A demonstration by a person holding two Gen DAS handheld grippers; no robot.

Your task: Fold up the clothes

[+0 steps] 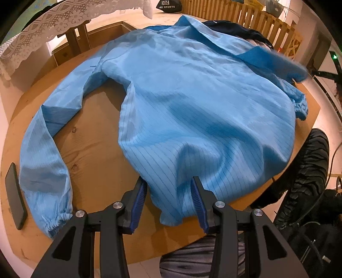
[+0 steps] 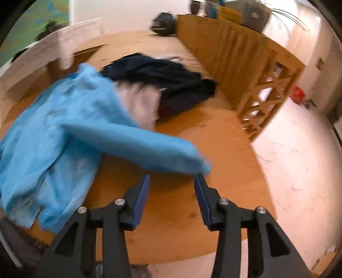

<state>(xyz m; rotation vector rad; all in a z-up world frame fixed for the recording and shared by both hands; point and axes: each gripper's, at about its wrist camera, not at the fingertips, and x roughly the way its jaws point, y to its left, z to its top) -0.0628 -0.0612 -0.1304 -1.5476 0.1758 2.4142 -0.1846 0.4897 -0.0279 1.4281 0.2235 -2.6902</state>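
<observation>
A light blue long-sleeved jacket [image 1: 192, 102] lies spread on the round wooden table [image 1: 89, 145], its hem between the left gripper [image 1: 168, 201] fingers. A flat black phone [image 1: 15, 196] lies far left. Beyond the right gripper [image 2: 171, 198], a dark garment pile [image 2: 171, 83] sits behind the jacket's sleeve.

White lettering "SPORTS" stands on the black bag [image 1: 168, 5].

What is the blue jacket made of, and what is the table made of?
The blue jacket looks like thin, smooth woven fabric, maybe synthetic: it has a soft sheen, fine dark stripes and gathered cuffs. The table looks like light wood with a matte finish: you can see grain and dark knots.
</observation>
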